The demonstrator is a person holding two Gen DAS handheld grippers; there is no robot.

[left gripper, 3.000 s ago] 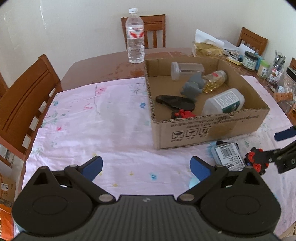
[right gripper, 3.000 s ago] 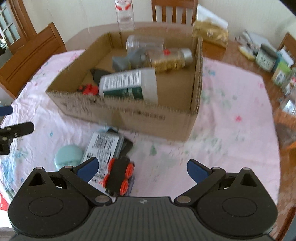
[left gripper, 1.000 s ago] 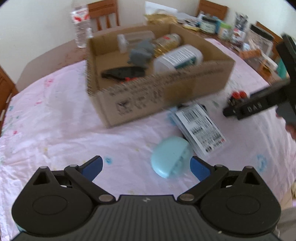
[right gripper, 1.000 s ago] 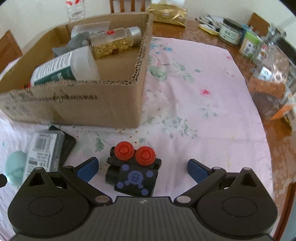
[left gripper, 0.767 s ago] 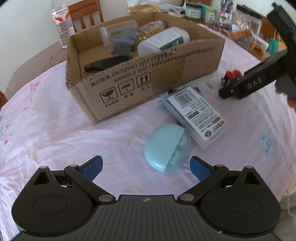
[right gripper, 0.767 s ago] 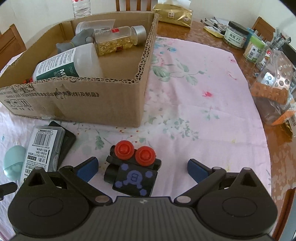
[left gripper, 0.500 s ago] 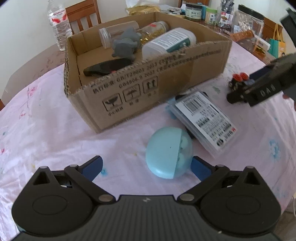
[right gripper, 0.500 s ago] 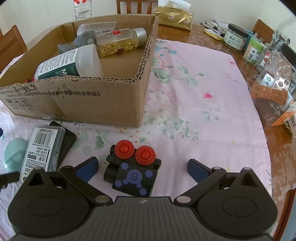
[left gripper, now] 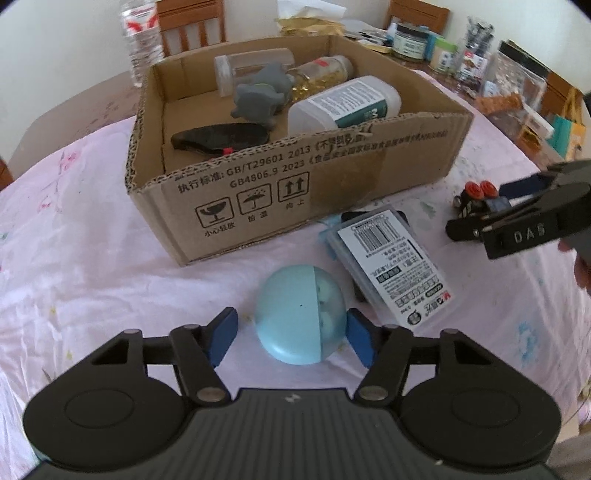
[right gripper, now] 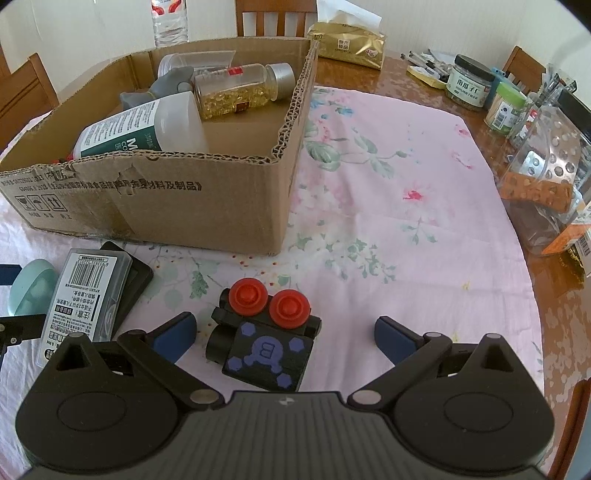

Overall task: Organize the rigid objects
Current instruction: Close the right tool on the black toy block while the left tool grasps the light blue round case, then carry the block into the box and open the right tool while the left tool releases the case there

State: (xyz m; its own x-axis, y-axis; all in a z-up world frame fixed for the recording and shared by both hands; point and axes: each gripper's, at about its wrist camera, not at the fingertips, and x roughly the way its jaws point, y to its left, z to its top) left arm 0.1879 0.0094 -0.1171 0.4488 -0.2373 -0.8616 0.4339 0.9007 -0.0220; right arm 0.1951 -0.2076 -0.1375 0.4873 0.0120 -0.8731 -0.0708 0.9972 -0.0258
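A light blue round case (left gripper: 301,314) lies on the pink cloth between the fingers of my left gripper (left gripper: 291,334); the right pad touches it and the left pad stands just off it. A black toy block with two red knobs (right gripper: 264,332) sits between the wide-open fingers of my right gripper (right gripper: 284,332), untouched. A clear barcode-labelled box (left gripper: 391,266) lies on a black item beside the case. The cardboard box (left gripper: 332,166) holds a white bottle (left gripper: 343,101), a grey toy, a black piece and jars.
A water bottle (left gripper: 142,31) stands behind the box. Jars, a gold tissue pack (right gripper: 347,46) and clear containers (right gripper: 546,177) crowd the table's far right. Wooden chairs surround the table. The table edge runs close on the right.
My left gripper has moved in over the blue case and its fingers have narrowed around it. My right gripper has held still around the toy block.
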